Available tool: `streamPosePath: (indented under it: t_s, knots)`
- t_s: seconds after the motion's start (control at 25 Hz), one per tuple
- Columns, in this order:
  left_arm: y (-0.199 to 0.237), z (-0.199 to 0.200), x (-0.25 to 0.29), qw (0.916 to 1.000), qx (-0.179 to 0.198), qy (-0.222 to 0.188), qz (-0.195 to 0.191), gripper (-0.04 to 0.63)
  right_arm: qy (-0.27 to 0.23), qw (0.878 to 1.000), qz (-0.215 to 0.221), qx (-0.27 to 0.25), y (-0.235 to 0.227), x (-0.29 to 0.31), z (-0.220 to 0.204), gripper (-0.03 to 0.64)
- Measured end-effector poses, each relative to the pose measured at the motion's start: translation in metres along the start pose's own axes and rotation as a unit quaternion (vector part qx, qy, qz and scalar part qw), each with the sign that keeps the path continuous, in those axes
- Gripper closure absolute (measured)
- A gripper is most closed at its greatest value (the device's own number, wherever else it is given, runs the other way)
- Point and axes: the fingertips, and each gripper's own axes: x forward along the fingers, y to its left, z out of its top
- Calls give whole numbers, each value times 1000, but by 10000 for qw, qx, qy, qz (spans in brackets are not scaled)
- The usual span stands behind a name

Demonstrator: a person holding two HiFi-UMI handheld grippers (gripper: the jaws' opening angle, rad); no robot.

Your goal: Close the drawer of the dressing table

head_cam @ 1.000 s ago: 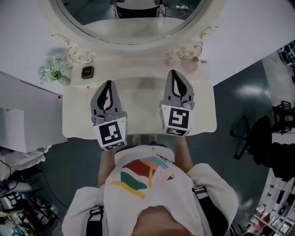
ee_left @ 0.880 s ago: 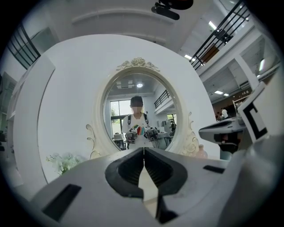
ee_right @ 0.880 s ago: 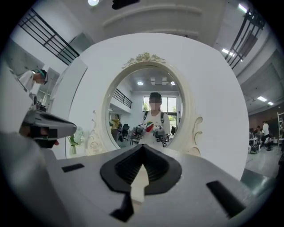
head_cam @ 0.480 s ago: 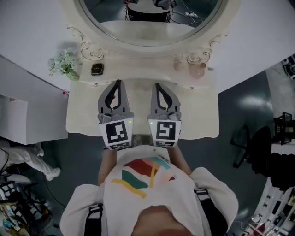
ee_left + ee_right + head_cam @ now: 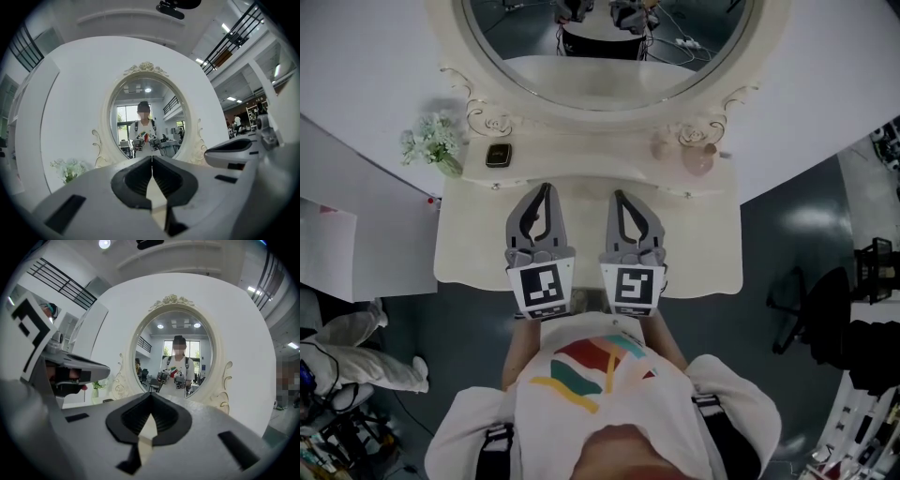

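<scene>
The cream dressing table (image 5: 703, 234) with its oval mirror (image 5: 609, 56) fills the head view. My left gripper (image 5: 546, 189) and right gripper (image 5: 619, 195) hover side by side over the tabletop's middle, level, both pointing at the mirror. Each has its jaws shut with nothing between them, as the left gripper view (image 5: 151, 157) and the right gripper view (image 5: 151, 394) show. The drawer is hidden under the table's front edge and my marker cubes. Whether it is open I cannot tell.
White flowers (image 5: 436, 142) and a small dark box (image 5: 498, 155) stand at the table's back left, and a pink bottle (image 5: 698, 157) at the back right. A white cabinet (image 5: 356, 216) stands to the left. A dark chair (image 5: 811, 319) is on the floor to the right.
My right gripper has moved left, closer to the left gripper. The gap between them has narrowed. Both have stayed shut, and over the last half second little has moved.
</scene>
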Motion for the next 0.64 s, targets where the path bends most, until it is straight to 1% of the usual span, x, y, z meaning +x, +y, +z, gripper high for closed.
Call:
streamPosePath:
  t_s: [0.12, 0.64]
  knots:
    - [-2, -1, 3, 10000, -11, 49, -17, 589, 60, 10000, 7, -2, -2, 2, -3, 617]
    - [-1, 0, 5, 10000, -48, 63, 11, 589, 24, 9999, 27, -159, -3, 2, 2, 617]
